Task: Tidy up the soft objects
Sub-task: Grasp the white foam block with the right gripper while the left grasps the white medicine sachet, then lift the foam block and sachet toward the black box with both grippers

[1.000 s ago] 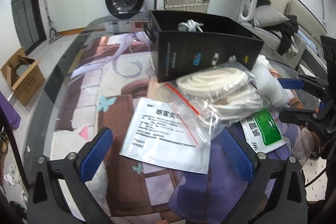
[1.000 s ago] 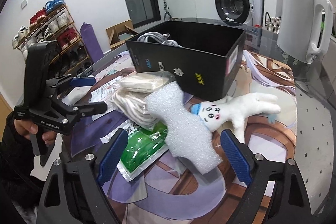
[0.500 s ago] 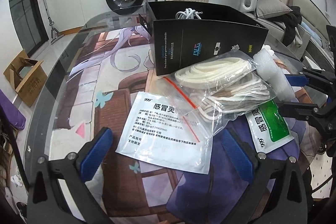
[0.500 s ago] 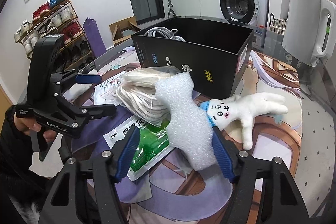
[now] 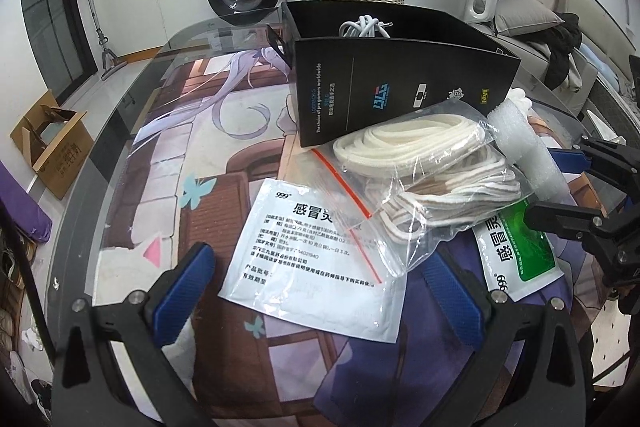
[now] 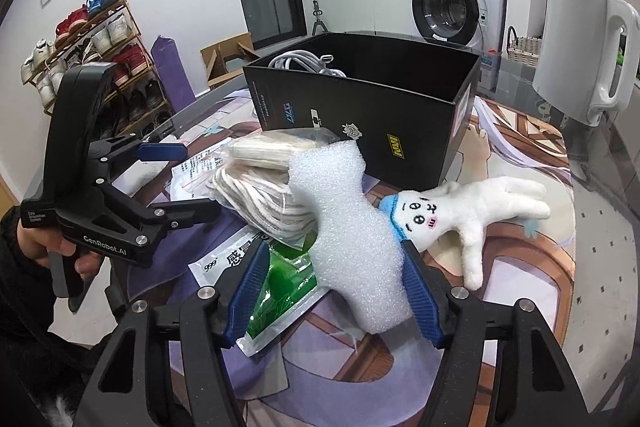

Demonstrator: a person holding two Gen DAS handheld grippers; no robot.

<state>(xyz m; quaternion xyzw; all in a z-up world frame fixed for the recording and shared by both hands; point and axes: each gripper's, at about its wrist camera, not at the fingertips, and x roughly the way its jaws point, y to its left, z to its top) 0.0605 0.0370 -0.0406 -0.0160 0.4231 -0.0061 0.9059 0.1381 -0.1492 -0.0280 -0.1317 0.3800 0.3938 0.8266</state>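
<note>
Where jaws pinch, white foam piece [image 6: 352, 247]

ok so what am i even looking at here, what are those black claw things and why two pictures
Those claws are handheld grippers, one in each of a person's hands; no robot arm is involved. Each carries a fisheye camera looking along its fingers, so one picture comes from each hand.

The right gripper has just been closing and now squeezes a white foam piece. The left gripper stands open with nothing in it, above a white sachet.

On the glass table also lie a clear bag of white cord, a green sachet, a white plush toy and a black box with a cable inside. A white kettle stands behind.
</note>
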